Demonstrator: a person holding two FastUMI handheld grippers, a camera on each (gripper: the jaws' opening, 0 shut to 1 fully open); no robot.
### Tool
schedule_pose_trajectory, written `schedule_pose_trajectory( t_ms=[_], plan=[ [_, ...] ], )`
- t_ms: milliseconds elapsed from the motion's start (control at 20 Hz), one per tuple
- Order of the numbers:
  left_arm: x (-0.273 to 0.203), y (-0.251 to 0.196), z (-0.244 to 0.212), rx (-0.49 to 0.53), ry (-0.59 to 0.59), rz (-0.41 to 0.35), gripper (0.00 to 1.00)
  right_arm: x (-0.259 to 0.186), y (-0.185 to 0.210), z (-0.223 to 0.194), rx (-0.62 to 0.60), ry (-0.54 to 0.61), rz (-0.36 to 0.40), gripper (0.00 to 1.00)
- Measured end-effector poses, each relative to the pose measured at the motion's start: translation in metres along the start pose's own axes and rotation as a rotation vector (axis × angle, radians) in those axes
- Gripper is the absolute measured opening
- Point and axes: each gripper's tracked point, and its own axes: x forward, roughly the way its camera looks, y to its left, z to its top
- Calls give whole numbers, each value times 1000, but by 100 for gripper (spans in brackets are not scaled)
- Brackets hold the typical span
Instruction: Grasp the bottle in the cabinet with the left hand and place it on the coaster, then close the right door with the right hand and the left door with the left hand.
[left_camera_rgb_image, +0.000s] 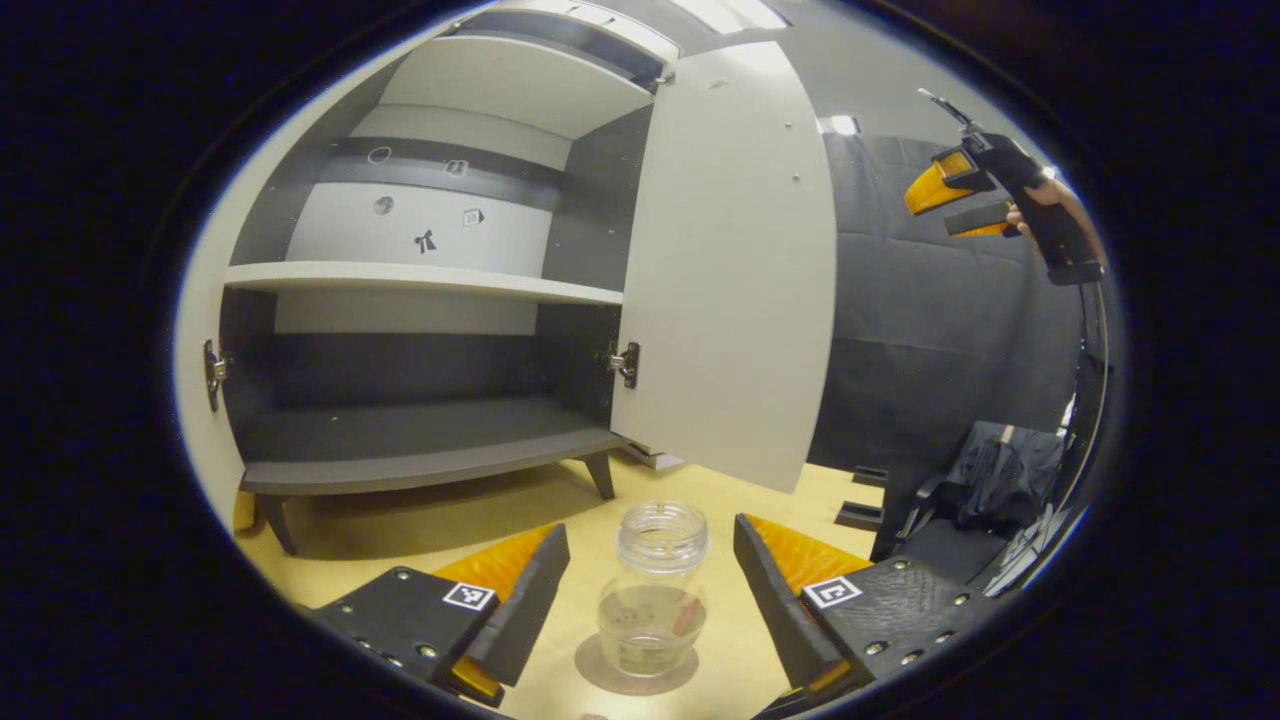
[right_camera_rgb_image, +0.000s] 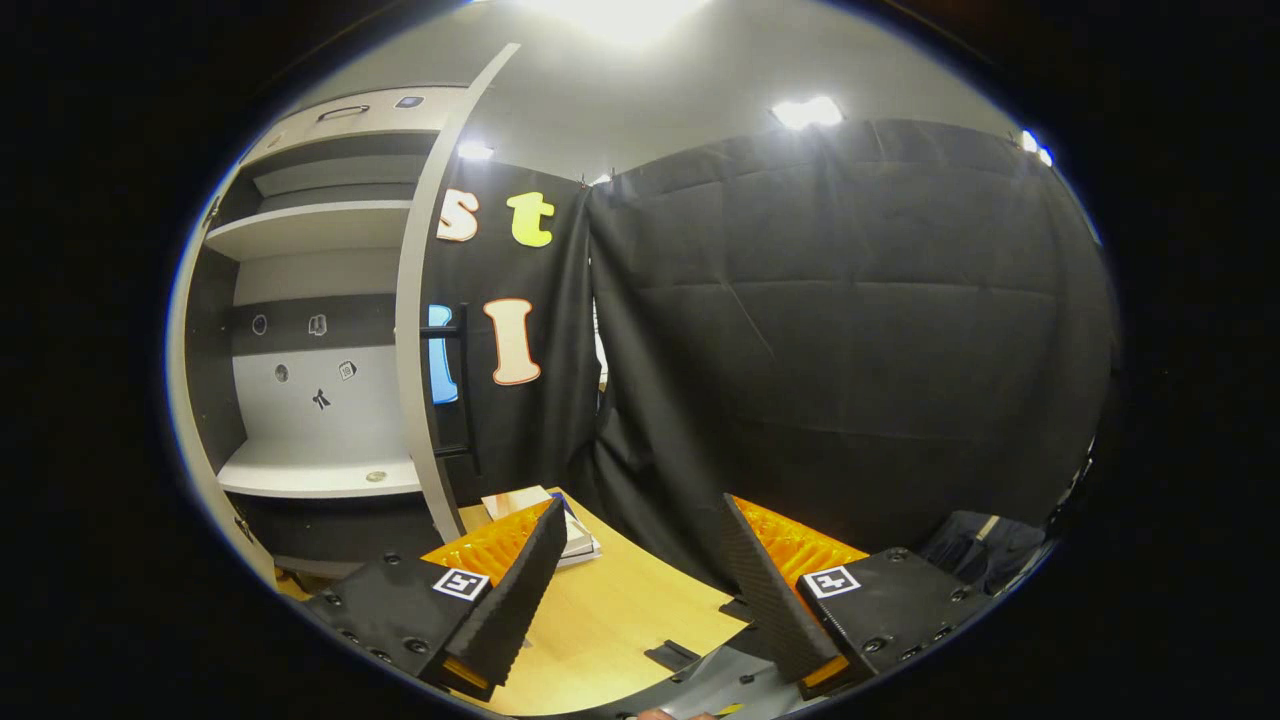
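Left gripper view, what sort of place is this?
Likely a staged recording booth, not a home: black cloth wall, an open cabinet on a wooden table, a bottle between the left claw.

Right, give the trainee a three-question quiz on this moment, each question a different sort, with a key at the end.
1. True or false: the bottle is standing on the coaster on the table.
2. The left gripper is: A) shut on the bottle, B) open with a finger either side of the bottle, C) pressed against the right door.
3. Fill in the blank: in the left gripper view, the right gripper is held up to the ____ of the right door.

Key
1. True.
2. B. There is a gap between each finger and the glass.
3. Right. It is not touching the door, which stands open on the cabinet.
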Motion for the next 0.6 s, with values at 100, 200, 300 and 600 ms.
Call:
schedule_pose_trajectory(
  t_ms=[100, 200, 300, 600],
  plan=[
    [-18, 9, 16, 10, -12, 60, 100, 3, 1, 0, -7, -6, 6, 100],
    [-40, 13, 32, 30, -15, 126, 96, 2, 2, 0, 8, -20, 19, 94],
    [-63, 18, 55, 62, -18, 204, 100, 6, 4, 2, 12, -60, 34, 94],
    [-120, 41, 140, 80, -55, 538, 95, 23, 14, -10, 28, -49, 186, 98]
  ],
)
